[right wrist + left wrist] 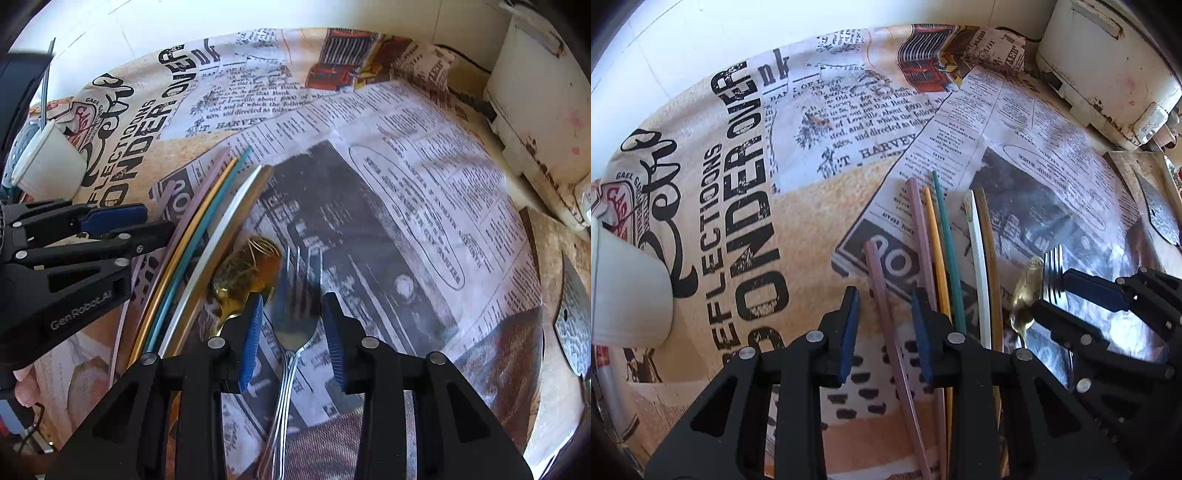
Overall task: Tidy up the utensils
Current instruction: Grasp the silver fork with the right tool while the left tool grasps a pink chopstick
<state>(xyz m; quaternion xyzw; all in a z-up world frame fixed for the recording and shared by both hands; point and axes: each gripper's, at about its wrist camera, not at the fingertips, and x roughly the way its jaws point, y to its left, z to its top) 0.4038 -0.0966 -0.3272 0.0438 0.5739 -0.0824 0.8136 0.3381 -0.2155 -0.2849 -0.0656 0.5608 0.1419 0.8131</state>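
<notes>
Several coloured sticks lie side by side on the newspaper-print cloth: mauve, yellow, teal, white and tan. My left gripper is open, its pads either side of the nearest mauve stick. A gold spoon and a silver fork lie right of the sticks. My right gripper is open, straddling the fork's head. The right gripper also shows in the left wrist view, the left gripper in the right wrist view.
A white cup stands at the left; it also shows in the right wrist view. A worn white appliance stands at the back right. A wooden board with a metal plate lies at the right edge.
</notes>
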